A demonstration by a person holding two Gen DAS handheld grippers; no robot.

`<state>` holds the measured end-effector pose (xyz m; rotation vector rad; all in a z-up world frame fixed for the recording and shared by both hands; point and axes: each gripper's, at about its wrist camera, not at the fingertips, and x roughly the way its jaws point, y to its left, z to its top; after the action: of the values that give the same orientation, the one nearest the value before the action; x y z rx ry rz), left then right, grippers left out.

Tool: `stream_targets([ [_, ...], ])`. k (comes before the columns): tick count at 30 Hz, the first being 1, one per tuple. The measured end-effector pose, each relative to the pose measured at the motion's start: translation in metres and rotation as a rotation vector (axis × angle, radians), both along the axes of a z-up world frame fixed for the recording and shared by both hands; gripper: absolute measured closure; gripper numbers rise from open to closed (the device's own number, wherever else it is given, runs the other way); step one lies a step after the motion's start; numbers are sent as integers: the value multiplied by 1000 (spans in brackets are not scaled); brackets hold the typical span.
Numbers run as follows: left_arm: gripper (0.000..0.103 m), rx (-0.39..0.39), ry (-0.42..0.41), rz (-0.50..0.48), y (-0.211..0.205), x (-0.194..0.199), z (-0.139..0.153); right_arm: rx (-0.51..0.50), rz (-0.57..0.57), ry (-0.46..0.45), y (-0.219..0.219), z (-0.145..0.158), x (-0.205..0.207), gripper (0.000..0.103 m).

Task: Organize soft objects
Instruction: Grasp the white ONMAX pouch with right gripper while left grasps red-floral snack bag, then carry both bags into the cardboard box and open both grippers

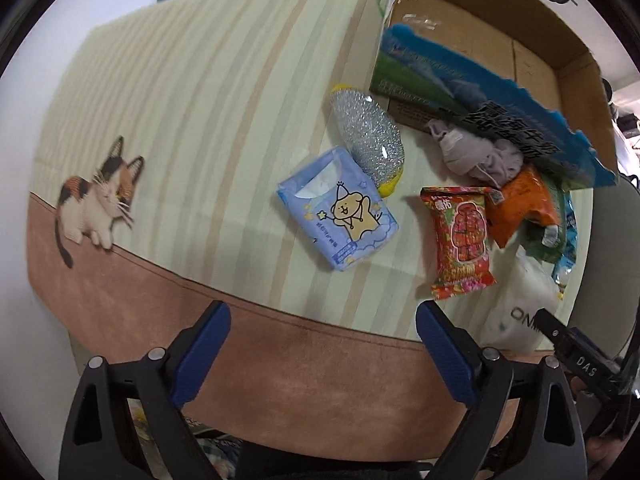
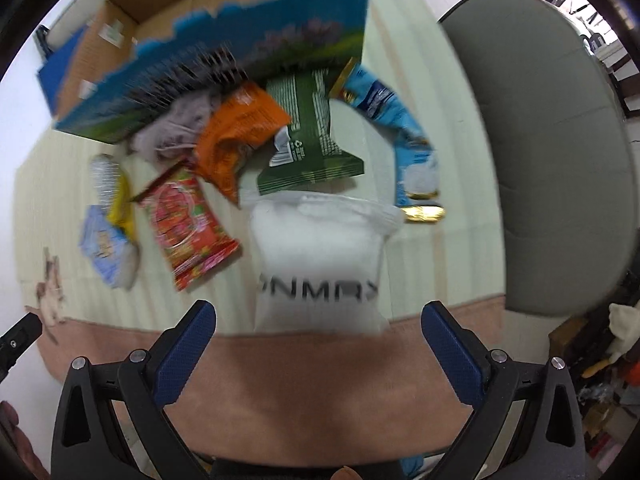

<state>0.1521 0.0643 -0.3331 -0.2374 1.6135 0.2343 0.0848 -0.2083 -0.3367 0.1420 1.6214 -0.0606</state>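
Soft items lie on a striped tablecloth (image 1: 192, 92) beside an open cardboard box (image 1: 480, 40). In the left wrist view I see a blue tissue pack (image 1: 340, 208), a silver scrubber sponge (image 1: 368, 136), a red snack bag (image 1: 462, 240), an orange bag (image 1: 520, 204), a grey cloth bundle (image 1: 476, 152) and a white pouch (image 1: 516, 308). My left gripper (image 1: 323, 320) is open and empty, short of the tissue pack. My right gripper (image 2: 319, 318) is open, just short of the white pouch (image 2: 320, 256). A green bag (image 2: 312, 140) and a blue bag (image 2: 400, 132) lie behind it.
The box (image 2: 240, 40) has a blue-green printed side. A grey cushioned chair (image 2: 560, 140) stands to the right of the table. A cat picture (image 1: 96, 196) is printed on the cloth at left. The brown cloth border (image 1: 280, 352) marks the near table edge.
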Motion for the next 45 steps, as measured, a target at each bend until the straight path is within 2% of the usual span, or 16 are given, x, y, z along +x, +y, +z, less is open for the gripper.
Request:
stream_targets([
  [1, 17, -15, 7, 4, -1, 5, -6, 0, -1, 17, 3, -6, 2, 0],
  [3, 21, -61, 30, -3, -10, 16, -21, -4, -2, 45, 8, -18, 7, 0],
  [9, 21, -192, 112, -60, -57, 48, -57, -37, 1, 118, 17, -58, 18, 0],
  [11, 21, -208, 138, -74, -74, 57, -71, -30, -8, 125, 18, -67, 18, 0],
  [12, 21, -217, 147, -77, -80, 60, -76, -42, -19, 122, 16, -68, 17, 5],
  [13, 21, -222, 154, -79, -86, 65, -82, -52, -25, 117, 15, -68, 17, 19],
  [16, 21, -218, 165, -105, -110, 74, -99, -11, -46, 112, 4, -67, 10, 23],
  [18, 21, -175, 176, -149, -130, 78, -110, -10, -49, 126, 2, -67, 7, 23],
  [20, 44, -140, 182, -171, -142, 79, -118, -9, -53, 140, -1, -66, 8, 21],
  [21, 52, -125, 190, -183, -147, 77, -121, -6, -57, 143, -2, -67, 8, 20],
  [24, 58, -83, 153, -224, -157, 69, -110, -2, -69, 165, -9, -72, 5, 20],
  [29, 59, -47, 138, -284, -163, 28, -91, 10, -58, 157, -16, -73, -3, 22],
  [31, 59, -47, 133, -290, -162, 13, -85, 37, -65, 157, -15, -70, -10, 27],
  [36, 60, -97, 103, -283, -161, -23, -55, 92, -60, 137, -11, -54, -32, 30],
  [41, 60, -204, -9, -298, -164, -40, 16, 186, -79, 81, -15, -8, -53, 30],
  [45, 60, -285, -122, -350, -159, -11, 98, 241, -66, 6, -10, 47, -48, 30],
])
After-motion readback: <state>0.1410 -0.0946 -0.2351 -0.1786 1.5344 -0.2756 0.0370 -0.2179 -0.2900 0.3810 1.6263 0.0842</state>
